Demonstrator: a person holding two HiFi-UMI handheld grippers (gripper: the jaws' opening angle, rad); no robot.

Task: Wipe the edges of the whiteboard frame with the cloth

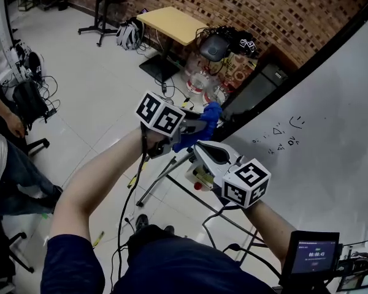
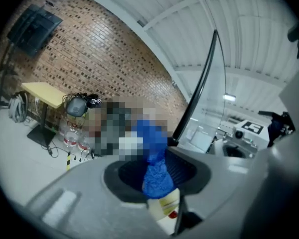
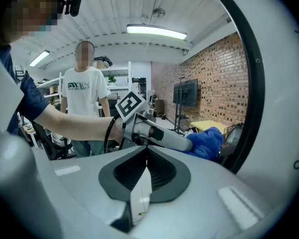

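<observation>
Cloth, blue and bunched, sits clamped in the narrowly parted jaws of the left gripper, right at the lower stretch of the black whiteboard frame; whether it touches the frame cannot be told. The right gripper, jaws pressed together on nothing, hangs just beside and below it, before the white board with its small scribbles. A yellow table stands by the brick wall; a person in a white T-shirt stands behind.

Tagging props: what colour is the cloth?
Blue; the cloth shows best in the left gripper view.
</observation>
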